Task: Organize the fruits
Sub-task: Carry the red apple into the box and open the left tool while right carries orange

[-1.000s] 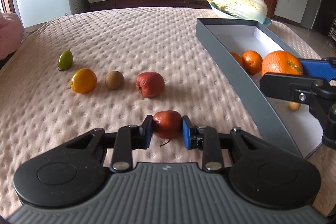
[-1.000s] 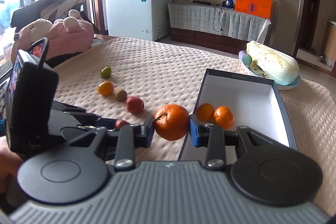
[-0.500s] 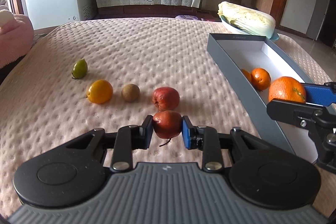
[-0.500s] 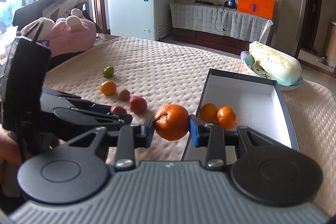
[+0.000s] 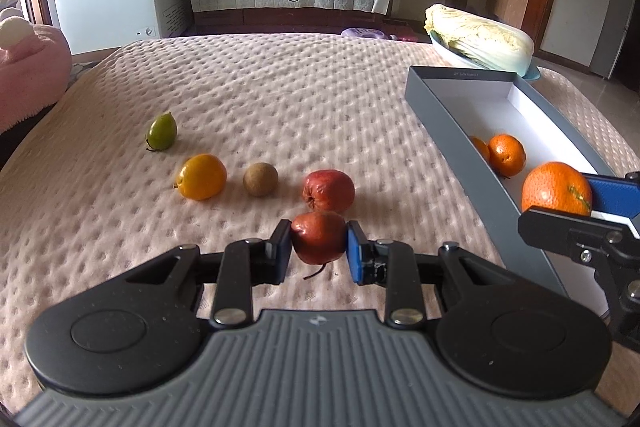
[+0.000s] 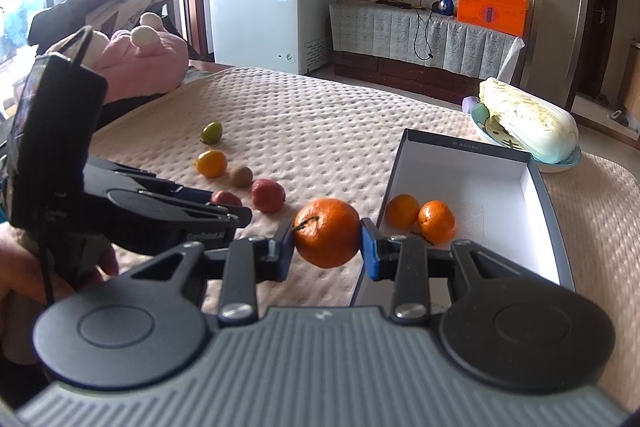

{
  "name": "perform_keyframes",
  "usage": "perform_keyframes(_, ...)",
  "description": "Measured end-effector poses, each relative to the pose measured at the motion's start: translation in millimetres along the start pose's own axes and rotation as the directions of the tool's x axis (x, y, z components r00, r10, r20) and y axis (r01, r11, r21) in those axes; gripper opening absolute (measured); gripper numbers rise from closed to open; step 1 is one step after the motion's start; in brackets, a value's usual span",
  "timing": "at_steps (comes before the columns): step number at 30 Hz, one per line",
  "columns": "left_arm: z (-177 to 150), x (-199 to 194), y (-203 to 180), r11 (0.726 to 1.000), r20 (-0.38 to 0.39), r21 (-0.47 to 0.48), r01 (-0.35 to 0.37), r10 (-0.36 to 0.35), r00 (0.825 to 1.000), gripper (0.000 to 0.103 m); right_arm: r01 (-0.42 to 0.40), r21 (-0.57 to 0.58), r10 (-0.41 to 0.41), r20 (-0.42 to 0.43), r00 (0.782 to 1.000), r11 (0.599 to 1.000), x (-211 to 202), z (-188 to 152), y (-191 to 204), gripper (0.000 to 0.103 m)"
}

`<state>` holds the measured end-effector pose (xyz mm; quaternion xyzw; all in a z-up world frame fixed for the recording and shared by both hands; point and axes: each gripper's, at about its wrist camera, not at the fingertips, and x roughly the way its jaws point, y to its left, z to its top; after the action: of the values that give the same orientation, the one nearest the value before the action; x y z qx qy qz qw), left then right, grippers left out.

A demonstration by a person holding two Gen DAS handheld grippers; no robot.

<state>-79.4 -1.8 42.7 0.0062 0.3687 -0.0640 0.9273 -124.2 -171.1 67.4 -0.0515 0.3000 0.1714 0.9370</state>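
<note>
**Both grippers clamped on fruit beside the grey box**

Nearest in the left wrist view, the left gripper (image 5: 319,247) pinches a dark red fruit (image 5: 319,237) between its blue pads, a thin stalk hanging below it. Whether the fruit rests on the quilted cover (image 5: 280,99) or hangs just above it cannot be told. Just beyond lies a second red fruit (image 5: 329,190), then a brown round fruit (image 5: 260,179), a yellow-orange fruit (image 5: 202,176) and, farthest, a green pointed fruit (image 5: 161,131), apart from one another in a curving row.

The right gripper (image 6: 327,243) grips a large orange (image 6: 327,231), held by the near left wall of the grey box (image 6: 556,227); the gripper body hides the box's near end. Inside the box sit two small oranges (image 6: 437,221), touching; in the left wrist view the wall cuts one of them almost wholly off.

Beyond the box, a cabbage (image 6: 528,121) lies in a dish whose pattern is mostly covered. At the left edge a hand (image 6: 24,267) is only partly in frame.
</note>
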Motion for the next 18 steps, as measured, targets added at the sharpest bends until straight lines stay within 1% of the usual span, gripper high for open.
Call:
perform_keyframes(10,3,-3,-7,1.000,0.006,0.016,0.002,-0.002,1.000,0.033,0.038,0.019,-0.038,-0.001,0.999,0.999,-3,0,-6,0.038)
perform_keyframes(18,3,-4,-14,0.999,0.011,0.031,0.005,-0.005,1.000,0.033,0.048,0.037,-0.048,0.011,0.999,0.998,-9,1,-12,0.038)
